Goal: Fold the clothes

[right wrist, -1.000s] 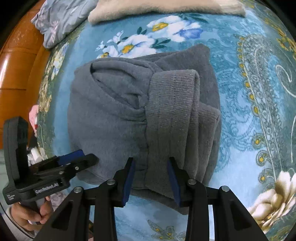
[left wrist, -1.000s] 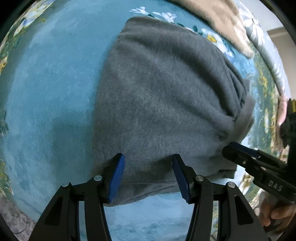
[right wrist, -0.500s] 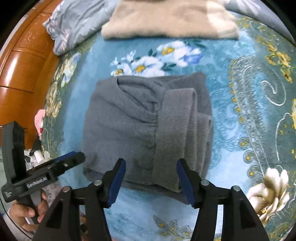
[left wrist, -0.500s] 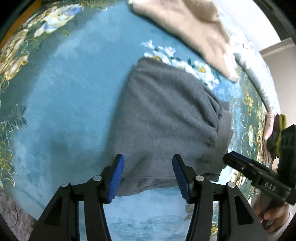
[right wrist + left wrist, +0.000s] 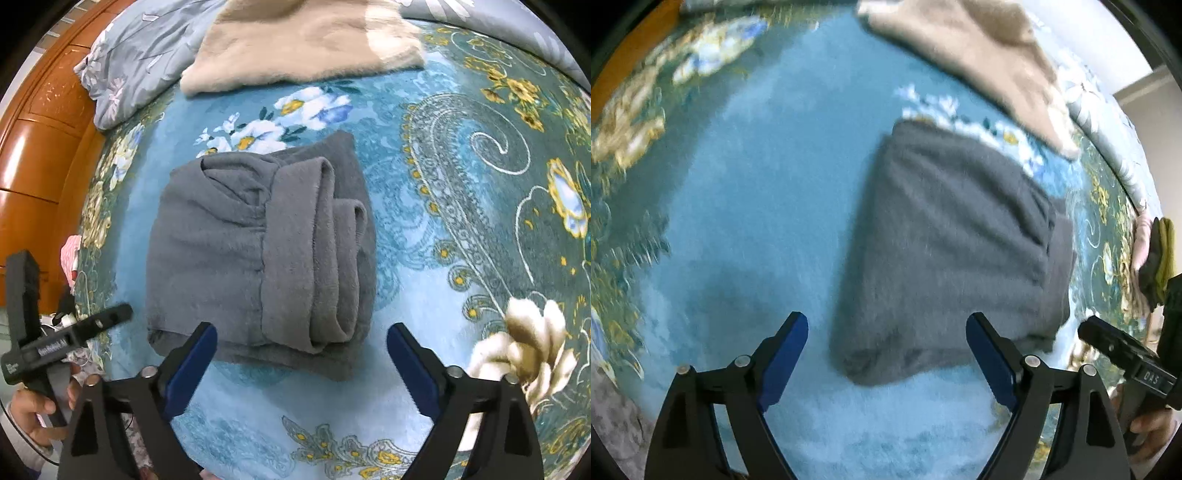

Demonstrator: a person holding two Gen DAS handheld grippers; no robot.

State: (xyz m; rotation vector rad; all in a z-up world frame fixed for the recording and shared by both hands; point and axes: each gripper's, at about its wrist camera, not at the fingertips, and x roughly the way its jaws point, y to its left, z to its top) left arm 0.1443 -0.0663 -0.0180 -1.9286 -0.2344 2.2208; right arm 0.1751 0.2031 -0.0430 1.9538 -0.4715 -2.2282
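Observation:
A grey fleece garment (image 5: 255, 251) lies folded into a compact bundle on the blue floral blanket (image 5: 461, 221), its ribbed band rolled along the right side. It also shows in the left wrist view (image 5: 945, 251). My right gripper (image 5: 301, 354) is open and empty, just short of the bundle's near edge. My left gripper (image 5: 886, 350) is open and empty, just short of the bundle's near corner. Each gripper shows in the other's view: the left (image 5: 70, 341), the right (image 5: 1123, 354).
A folded beige fleece garment (image 5: 303, 40) lies at the far side of the blanket, also in the left wrist view (image 5: 979, 55). A grey floral pillow (image 5: 136, 66) sits beside an orange wooden headboard (image 5: 33, 155). Pink and olive cloths (image 5: 1152, 258) lie at the bed's edge.
Both grippers have opened wider and pulled back off the grey bundle, which stays folded on the blanket. The bundle looks smaller and farther in both views.

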